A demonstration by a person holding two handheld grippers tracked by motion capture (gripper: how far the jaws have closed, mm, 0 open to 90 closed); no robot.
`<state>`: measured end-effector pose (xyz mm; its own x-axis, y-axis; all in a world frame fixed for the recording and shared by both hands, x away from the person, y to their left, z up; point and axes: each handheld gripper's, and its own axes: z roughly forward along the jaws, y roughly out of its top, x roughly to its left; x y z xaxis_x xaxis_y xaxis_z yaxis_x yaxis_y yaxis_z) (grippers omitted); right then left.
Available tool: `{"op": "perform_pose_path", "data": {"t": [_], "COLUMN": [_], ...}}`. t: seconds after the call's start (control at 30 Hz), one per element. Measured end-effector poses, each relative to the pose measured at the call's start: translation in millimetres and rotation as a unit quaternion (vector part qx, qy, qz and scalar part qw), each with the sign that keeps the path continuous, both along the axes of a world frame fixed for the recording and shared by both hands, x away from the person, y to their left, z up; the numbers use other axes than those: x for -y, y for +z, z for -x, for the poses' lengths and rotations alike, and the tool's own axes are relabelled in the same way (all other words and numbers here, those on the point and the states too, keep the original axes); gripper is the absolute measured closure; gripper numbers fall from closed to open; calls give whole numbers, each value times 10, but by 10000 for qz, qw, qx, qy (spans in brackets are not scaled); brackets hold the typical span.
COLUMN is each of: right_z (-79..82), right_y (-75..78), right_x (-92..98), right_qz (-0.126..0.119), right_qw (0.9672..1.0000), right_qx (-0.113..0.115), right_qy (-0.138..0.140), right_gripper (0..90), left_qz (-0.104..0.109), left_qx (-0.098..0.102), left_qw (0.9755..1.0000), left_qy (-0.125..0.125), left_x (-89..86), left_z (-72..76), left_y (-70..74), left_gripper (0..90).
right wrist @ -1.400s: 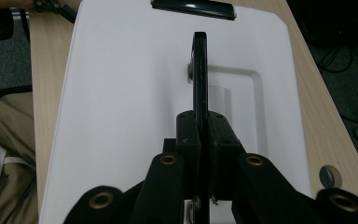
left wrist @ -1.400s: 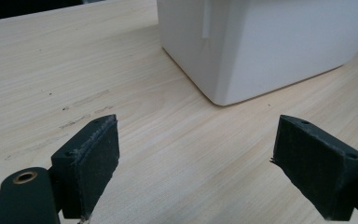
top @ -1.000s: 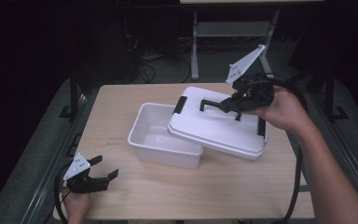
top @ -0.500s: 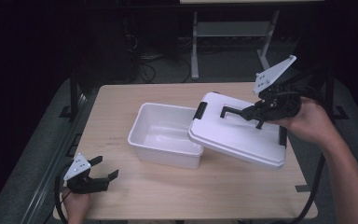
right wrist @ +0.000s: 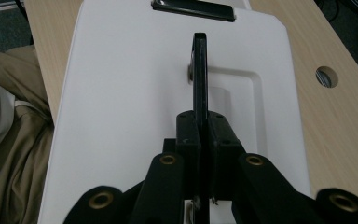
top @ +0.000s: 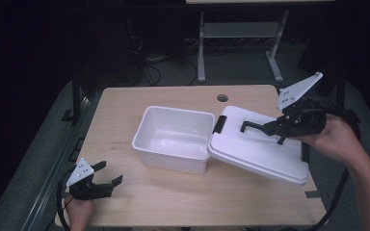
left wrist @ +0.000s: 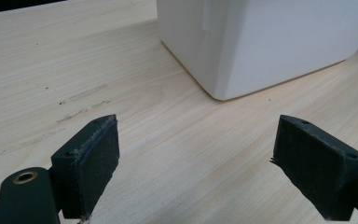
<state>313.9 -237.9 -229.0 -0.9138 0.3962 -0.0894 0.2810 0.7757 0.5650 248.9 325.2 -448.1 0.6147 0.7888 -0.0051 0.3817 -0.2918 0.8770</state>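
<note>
- I am working over a pale wooden table (top: 139,202) in a dark room, with a metal stand (top: 236,43) behind it.
- My right hand-held gripper (top: 274,131) is clamping the black handle (right wrist: 199,70) of the white lid (top: 265,156), which is tilting against the open white bin (top: 173,139).
- My left hand-held gripper (top: 107,178) is resting near the table's front corner, jaws apart and holding nothing.

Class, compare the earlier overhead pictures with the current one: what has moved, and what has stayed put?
The right gripper, shut on the black handle of the white lid, has carried the lid rightward off the white bin; its left edge now rests against the bin's right rim. The bin, now uncovered, has not moved. The left gripper has stayed open at the table's near-left corner.
</note>
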Motion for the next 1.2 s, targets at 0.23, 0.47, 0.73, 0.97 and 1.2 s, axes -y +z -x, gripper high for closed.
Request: {"op": "perform_pose_path", "data": {"t": [0.23, 0.47, 0.73, 0.97, 1.2], "right_z": [64, 128, 197, 230, 236], "right_y": [-124, -234, -402, -526, -644], "right_x": [107, 159, 171, 154, 150], "right_qz": [-18, -22, -28, -44, -44], "right_qw": [10000, 9999, 9998, 9998, 9995], "right_qx": [-86, -152, -172, -204, -301], "right_qy": [-34, -29, -2, 57, 56], "right_gripper": [846, 845, 845, 845, 845], "left_qz": [-15, -28, 20, 16, 29], "left_qx": [-2, -7, 28, 33, 84], "left_qw": [10000, 10000, 10000, 10000, 10000], "left_qy": [-2, -9, -3, -8, -13], "left_x": [15, 25, 15, 16, 9], "left_z": [-7, -5, 6, 6, 18], "left_y": [-3, -2, 2, 3, 12], "left_gripper": [136, 137, 137, 136, 136]}}
